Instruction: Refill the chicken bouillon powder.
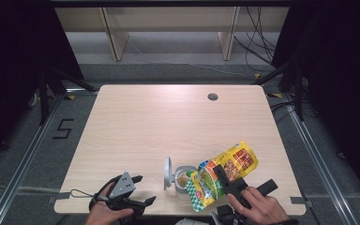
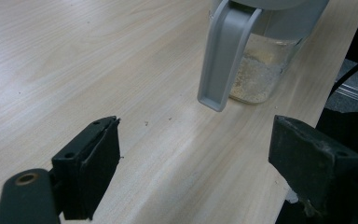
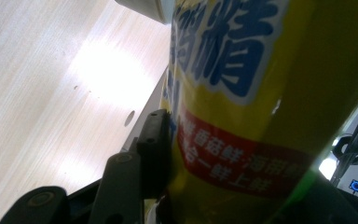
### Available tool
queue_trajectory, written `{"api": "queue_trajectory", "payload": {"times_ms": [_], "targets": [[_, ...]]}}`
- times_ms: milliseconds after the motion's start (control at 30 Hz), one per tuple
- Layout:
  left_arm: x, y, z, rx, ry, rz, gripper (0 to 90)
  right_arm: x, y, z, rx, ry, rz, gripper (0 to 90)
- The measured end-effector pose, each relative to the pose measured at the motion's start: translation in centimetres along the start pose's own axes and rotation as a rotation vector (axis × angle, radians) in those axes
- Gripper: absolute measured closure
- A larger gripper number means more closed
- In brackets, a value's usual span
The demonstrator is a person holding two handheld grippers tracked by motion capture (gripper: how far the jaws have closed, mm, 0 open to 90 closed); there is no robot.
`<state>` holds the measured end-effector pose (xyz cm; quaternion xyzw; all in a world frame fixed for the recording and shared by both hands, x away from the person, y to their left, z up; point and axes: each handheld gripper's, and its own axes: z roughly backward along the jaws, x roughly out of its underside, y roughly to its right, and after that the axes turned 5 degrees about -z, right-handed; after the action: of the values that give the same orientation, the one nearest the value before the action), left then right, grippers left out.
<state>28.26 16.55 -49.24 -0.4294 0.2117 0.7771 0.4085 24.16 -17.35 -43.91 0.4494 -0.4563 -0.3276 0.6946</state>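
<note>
Gripping the yellow pouch (image 1: 225, 176), your right tool (image 1: 225, 180) tilts its long axis down-left over the open jar (image 1: 183, 179); your left tool (image 1: 138, 190), jaws spread, waits beside the jar.

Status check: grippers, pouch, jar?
Right gripper shut on yellow pouch, tilted over open jar. Left gripper open, apart from jar. Powder in jar, lid flipped up. Nothing blocking.

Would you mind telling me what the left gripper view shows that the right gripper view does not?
The left gripper view alone shows the jar with pale granules inside, its grey hinged lid hanging open, and the left gripper open and holding nothing. The right gripper view alone shows the right gripper shut on the yellow bag. Both show the wooden table.
</note>
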Motion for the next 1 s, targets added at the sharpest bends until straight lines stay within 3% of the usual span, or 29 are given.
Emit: {"api": "queue_trajectory", "payload": {"times_ms": [167,300,500,533,600,633,767,800,1000], "targets": [[0.01,0.04,-0.04,0.001,0.004,0.006,16.0,0.03,-0.02,0.02,-0.004,0.002,0.002,60.0],[0.00,-0.23,0.11,-0.008,-0.026,-0.025,16.0,0.08,-0.04,0.09,0.004,-0.003,-0.006,60.0],[0.02,-0.24,0.10,-0.002,-0.022,-0.024,16.0,0.13,-0.04,0.17,0.000,-0.007,-0.009,60.0],[0.02,-0.24,0.10,-0.004,-0.022,-0.024,16.0,0.19,0.15,0.13,-0.002,0.003,0.023,60.0],[0.04,-0.14,0.01,0.001,-0.008,-0.006,16.0,0.15,0.07,0.15,0.001,-0.004,0.009,60.0],[0.04,-0.14,0.01,0.002,-0.008,-0.006,16.0,0.17,0.18,0.14,0.002,0.000,0.029,60.0],[-0.02,-0.29,0.03,0.001,-0.010,-0.036,16.0,0.12,0.11,0.20,0.004,0.000,0.012,60.0],[0.03,-0.12,0.03,-0.001,-0.011,-0.009,16.0,0.12,0.12,0.21,0.003,0.000,0.014,60.0],[0.05,-0.15,0.02,0.003,-0.007,-0.006,16.0,0.16,0.09,0.30,0.007,-0.009,0.012,60.3]]}}
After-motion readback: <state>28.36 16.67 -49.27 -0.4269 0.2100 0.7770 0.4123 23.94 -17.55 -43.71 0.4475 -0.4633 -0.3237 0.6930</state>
